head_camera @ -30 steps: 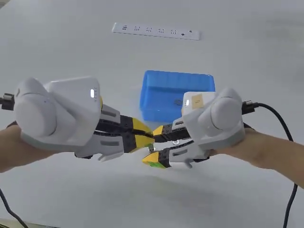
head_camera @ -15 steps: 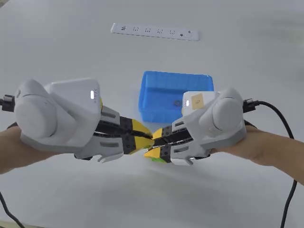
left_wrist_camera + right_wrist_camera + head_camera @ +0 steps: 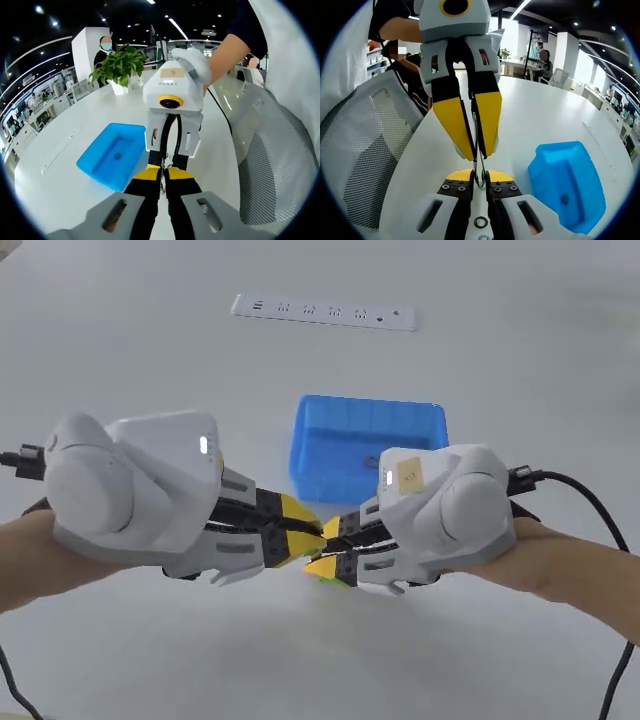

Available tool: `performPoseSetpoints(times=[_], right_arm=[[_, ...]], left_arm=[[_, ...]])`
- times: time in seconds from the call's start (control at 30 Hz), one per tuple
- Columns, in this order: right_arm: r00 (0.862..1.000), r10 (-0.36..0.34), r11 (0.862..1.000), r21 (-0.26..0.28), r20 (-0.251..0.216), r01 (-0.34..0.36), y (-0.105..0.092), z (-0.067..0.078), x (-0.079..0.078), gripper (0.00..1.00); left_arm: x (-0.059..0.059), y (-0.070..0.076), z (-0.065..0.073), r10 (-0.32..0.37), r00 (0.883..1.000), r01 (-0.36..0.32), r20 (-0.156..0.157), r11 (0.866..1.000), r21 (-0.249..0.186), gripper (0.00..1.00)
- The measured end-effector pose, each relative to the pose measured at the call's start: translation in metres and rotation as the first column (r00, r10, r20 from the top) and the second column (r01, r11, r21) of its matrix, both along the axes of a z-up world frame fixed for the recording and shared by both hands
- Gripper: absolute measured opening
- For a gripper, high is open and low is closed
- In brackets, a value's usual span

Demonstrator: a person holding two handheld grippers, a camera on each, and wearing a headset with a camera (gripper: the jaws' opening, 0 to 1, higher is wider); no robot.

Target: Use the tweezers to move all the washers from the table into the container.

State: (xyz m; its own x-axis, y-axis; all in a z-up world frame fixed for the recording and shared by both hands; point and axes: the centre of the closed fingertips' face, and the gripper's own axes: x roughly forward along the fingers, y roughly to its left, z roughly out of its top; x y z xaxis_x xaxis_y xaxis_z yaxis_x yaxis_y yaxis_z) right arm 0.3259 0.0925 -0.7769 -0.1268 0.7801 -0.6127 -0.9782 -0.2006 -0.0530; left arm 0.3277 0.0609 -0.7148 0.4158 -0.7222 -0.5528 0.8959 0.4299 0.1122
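Head view: 2 grippers, left gripper (image 3: 308,531) and right gripper (image 3: 326,548), tip to tip just in front of 1 blue rectangular plastic container (image 3: 335,430). Left gripper view: 1 small metal ring washer (image 3: 117,156) inside the container, jaws pinching thin metal tweezers (image 3: 161,179). Right gripper view: jaws clamped on them too.

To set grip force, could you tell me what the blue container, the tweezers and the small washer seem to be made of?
Blue rectangular container: probably moulded plastic, judging by its uniform colour, soft sheen and rounded corners.
Thin silvery tweezers: likely steel, judging by the narrow, bright, reflective blades.
Small ring washer: seemingly metal, with a grey gloss, but too small to be sure.
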Motion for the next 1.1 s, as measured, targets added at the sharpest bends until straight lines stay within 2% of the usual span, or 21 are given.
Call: performPoseSetpoints(times=[0.07, 0.2, 0.37, 0.6, 0.8, 0.9, 1.1], right_arm=[[1.0, -0.007, 1.0, 0.0, -0.002, 0.007, 0.0, 0.0, 0.001, 0.1], [1.0, -0.01, 1.0, 0.002, 0.001, 0.01, 0.0, -0.001, 0.001, 0.1], [1.0, -0.026, 1.0, 0.015, -0.014, 0.026, 0.0, -0.001, 0.002, 0.1], [0.999, -0.037, 0.999, 0.021, -0.021, 0.038, 0.0, 0.001, 0.001, 0.1], [0.999, -0.039, 0.999, 0.018, -0.022, 0.039, 0.0, 0.002, 0.001, 0.1], [0.998, -0.049, 0.999, 0.023, -0.03, 0.05, -0.001, 0.005, 0.003, 0.1], [0.998, -0.063, 0.998, 0.024, -0.031, 0.064, -0.004, 0.013, 0.006, 0.1]], left_arm=[[0.0, 0.001, -0.001, -0.003, 1.0, 0.003, 0.004, 1.0, 0.014, 0.08], [0.0, 0.002, -0.003, 0.008, 1.0, -0.008, -0.014, 1.0, 0.009, 0.08], [0.001, 0.001, -0.001, 0.014, 1.0, -0.014, -0.024, 1.0, -0.007, 0.1], [0.001, 0.001, -0.001, 0.015, 1.0, -0.016, -0.027, 1.0, -0.006, 0.16], [0.001, 0.007, -0.001, 0.042, 0.998, -0.043, -0.038, 0.999, -0.003, 0.21], [0.002, 0.009, 0.001, 0.07, 0.996, -0.071, -0.056, 0.997, -0.018, 0.25], [0.002, 0.014, 0.006, 0.099, 0.995, -0.1, -0.032, 0.995, -0.029, 0.28]])
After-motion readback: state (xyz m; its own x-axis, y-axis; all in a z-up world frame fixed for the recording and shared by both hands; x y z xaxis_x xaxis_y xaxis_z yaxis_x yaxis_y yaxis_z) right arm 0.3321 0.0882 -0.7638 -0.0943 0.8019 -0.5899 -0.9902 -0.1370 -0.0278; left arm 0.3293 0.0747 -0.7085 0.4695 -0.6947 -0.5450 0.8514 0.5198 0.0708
